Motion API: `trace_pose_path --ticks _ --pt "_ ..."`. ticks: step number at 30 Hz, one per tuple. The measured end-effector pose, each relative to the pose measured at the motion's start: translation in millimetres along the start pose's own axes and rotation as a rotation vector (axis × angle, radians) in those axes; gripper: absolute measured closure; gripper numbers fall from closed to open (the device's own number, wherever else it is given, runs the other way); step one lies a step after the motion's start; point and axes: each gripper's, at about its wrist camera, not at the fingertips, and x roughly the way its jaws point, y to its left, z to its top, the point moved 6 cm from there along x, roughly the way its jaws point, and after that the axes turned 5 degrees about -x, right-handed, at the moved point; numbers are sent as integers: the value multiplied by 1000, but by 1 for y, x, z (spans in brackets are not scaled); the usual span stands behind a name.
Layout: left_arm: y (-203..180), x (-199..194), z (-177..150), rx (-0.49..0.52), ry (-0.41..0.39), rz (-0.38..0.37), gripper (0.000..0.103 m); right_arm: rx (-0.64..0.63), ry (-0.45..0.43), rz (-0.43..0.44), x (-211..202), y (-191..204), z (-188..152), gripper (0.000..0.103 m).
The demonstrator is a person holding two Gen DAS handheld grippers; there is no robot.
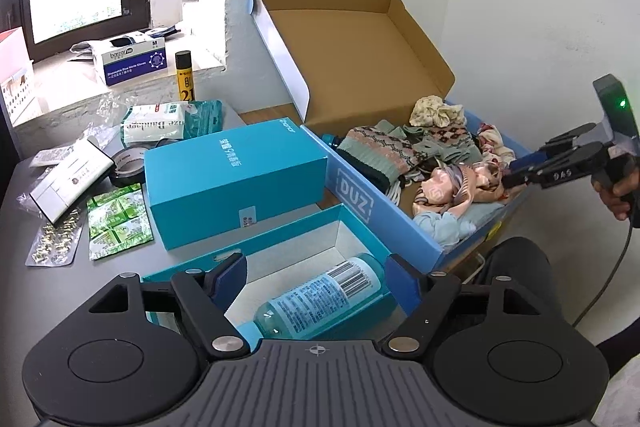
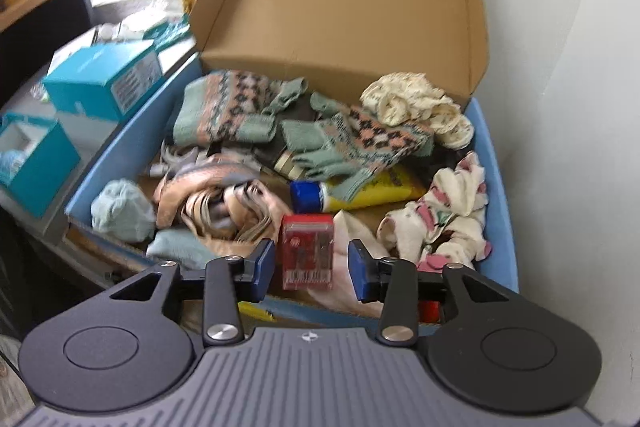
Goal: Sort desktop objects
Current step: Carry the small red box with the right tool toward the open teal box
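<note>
Currently, status by item:

Left gripper (image 1: 316, 277): jaws spread wide, nothing between the pads; it hovers over the small teal box (image 1: 280, 247).
Small teal box: open-topped, on the grey desk (image 1: 24, 291), just beside the blue shoebox (image 1: 384, 219).
Clear bottle (image 1: 320, 301): lies on its side inside the small teal box, barcode label facing up, apart from both left pads.
Right gripper (image 2: 312, 265): jaws apart, released; a red transparent case (image 2: 307, 251) sits between the pads with a gap visible on each side.
Red transparent case: inside the blue shoebox at its near edge, resting on pale cloth.
Blue shoebox contents: patterned knit gloves (image 2: 288, 127), a yellow tube with a blue cap (image 2: 352, 191), a cream scrunchie (image 2: 416, 103), a peach striped cloth (image 2: 220, 203).
Shoebox lid (image 2: 344, 3): standing open against the white wall.
Closed teal box (image 1: 236, 175): on the desk, left of the shoebox.
Desk, left part: black tape roll (image 1: 128, 167), green sachets (image 1: 118, 223), blister pack (image 1: 56, 243), gauze bandage pack (image 1: 154, 121).
Window sill: nitrile glove box (image 1: 132, 61), glue stick (image 1: 185, 75).
</note>
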Motion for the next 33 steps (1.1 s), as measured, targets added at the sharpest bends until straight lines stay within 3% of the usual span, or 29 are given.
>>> trace_pose_path --ticks 3,5,15,22,27,33 --pt "2 -4 -1 -5 -6 6 24 -3 7 -4 8 1 -3 58" --pt "3 -7 -2 -9 -11 10 24 2 2 -8 7 1 -2 69" --pt "8 -21 -7 -26 -32 31 24 2 -79 -51 -35 -1 21 69" --pt "14 -32 -11 -44 -51 50 24 -102 -123 120 -61 42 60 69" --pt "19 -40 -13 -57 -64 63 24 -219 -121 256 -54 90 85 69" --pt "24 -46 -17 -68 -71 72 23 -398 -108 354 -39 157 113 69"
